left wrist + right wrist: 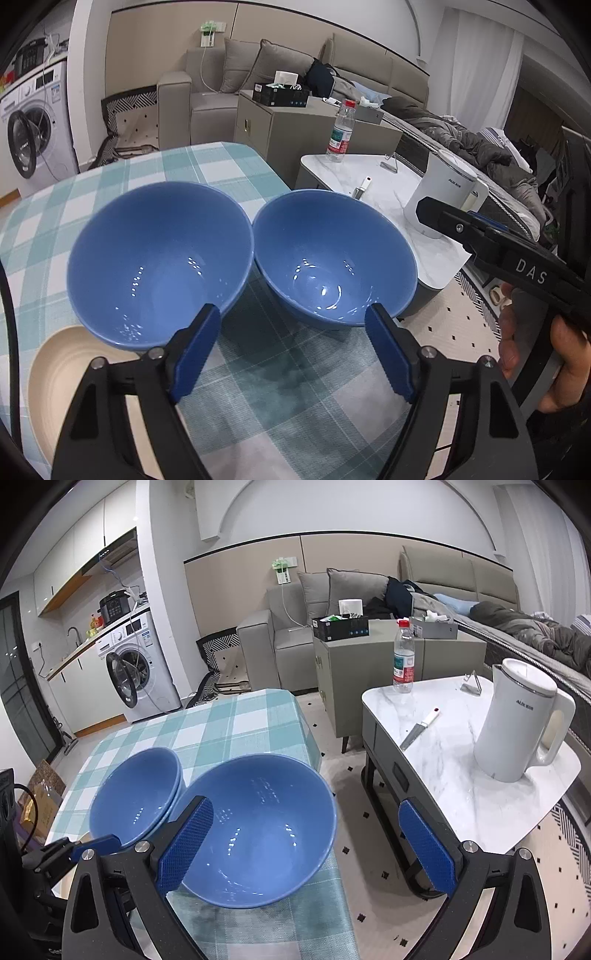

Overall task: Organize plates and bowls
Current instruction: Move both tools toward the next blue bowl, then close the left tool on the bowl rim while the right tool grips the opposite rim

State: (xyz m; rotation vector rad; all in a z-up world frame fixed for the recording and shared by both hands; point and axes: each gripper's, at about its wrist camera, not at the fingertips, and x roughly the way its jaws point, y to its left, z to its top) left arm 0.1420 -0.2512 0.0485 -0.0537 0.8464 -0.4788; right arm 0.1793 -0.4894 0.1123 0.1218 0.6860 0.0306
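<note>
Two blue bowls stand side by side on the checked tablecloth [280, 398]: the left bowl [159, 258] and the right bowl [332, 258]. My left gripper [291, 314] is open just in front of them. Its fingers straddle the gap between the bowls, with only cloth between the pads. A cream plate [51, 373] lies partly under the left bowl. In the right wrist view my right gripper [303, 806] is open. Its left finger overlaps the near rim of the right bowl [266, 827], and its right finger hangs past the table edge. The left bowl [136, 797] seems nested in another.
The table ends just right of the right bowl. Beyond a strip of rug stands a marble side table [436, 753] with a white kettle [517, 720], a knife [421, 725] and a water bottle [403, 657]. A hand [535, 354] holds the right gripper [480, 236].
</note>
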